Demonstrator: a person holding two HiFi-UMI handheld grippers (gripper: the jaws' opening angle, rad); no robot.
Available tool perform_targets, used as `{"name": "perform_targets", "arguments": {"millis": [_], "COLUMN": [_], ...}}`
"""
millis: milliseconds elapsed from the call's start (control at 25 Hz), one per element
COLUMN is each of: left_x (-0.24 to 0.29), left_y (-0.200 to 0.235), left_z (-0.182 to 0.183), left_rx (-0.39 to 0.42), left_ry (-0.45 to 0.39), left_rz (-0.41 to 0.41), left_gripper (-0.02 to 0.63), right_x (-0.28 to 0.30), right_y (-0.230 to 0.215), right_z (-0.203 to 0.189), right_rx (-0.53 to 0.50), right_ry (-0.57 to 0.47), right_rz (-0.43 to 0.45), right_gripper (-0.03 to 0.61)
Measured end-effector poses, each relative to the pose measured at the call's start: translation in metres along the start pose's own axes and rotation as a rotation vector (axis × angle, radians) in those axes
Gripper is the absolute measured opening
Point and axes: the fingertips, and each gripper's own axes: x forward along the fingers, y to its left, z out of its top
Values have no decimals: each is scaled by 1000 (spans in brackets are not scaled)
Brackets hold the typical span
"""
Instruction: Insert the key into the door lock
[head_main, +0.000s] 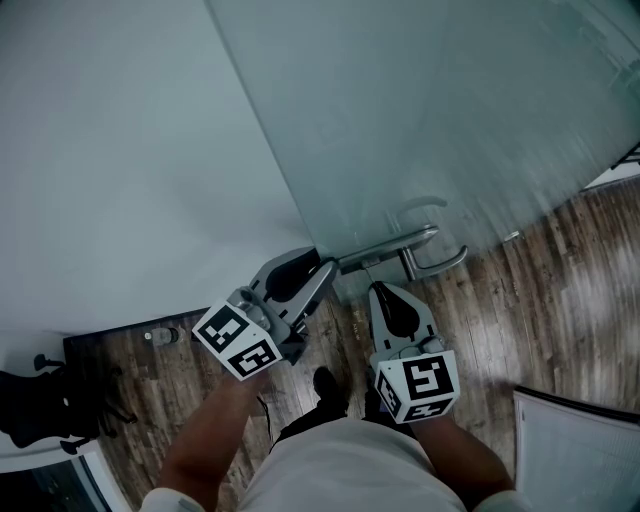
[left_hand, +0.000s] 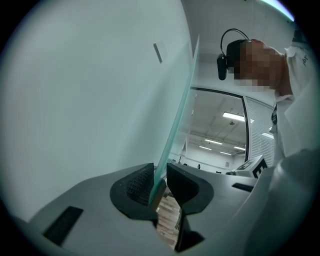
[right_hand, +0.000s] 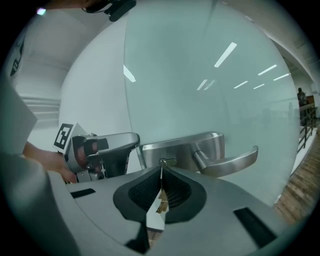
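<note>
Key (right_hand: 161, 180) pinched in right gripper (head_main: 378, 292), blade aligned with keyhole (right_hand: 163, 162), tip at it; left gripper (left_hand: 160, 172) clamps door edge (left_hand: 180, 100).

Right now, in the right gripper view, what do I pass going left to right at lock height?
Left hand-held gripper → key → door handle
</note>
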Motion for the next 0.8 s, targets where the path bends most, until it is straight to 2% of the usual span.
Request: {"name": "perform_targets", "arguments": {"millis": [120, 400, 480, 600, 640, 680, 800], "left_x": [0, 0, 0, 0, 0, 0, 0], "left_y": [0, 0, 0, -1, -1, -1, -2], "left_z": [0, 0, 1, 1, 1, 1, 1], "left_rx": [5, 11, 9, 5, 4, 4, 8], "left_ry": [1, 4, 3, 2, 3, 6, 19], "left_rz": [6, 8, 12, 14, 12, 10, -1], "left_gripper": [83, 83, 83, 81, 81, 81, 78], "right_x": [0, 3, 3, 2, 3, 3, 4], "right_y": [0, 1, 2, 1, 0, 1, 3], "right_z": [2, 5, 5, 6, 7, 7, 7], "right_rx": [-13, -153, -118, 63, 78, 39, -190], "right_ry": [27, 79, 87, 81, 77, 73, 63], "right_rz": [-8, -25, -21, 8, 8, -7, -89], "right_gripper": [18, 18, 18, 18, 18, 18, 18]}}
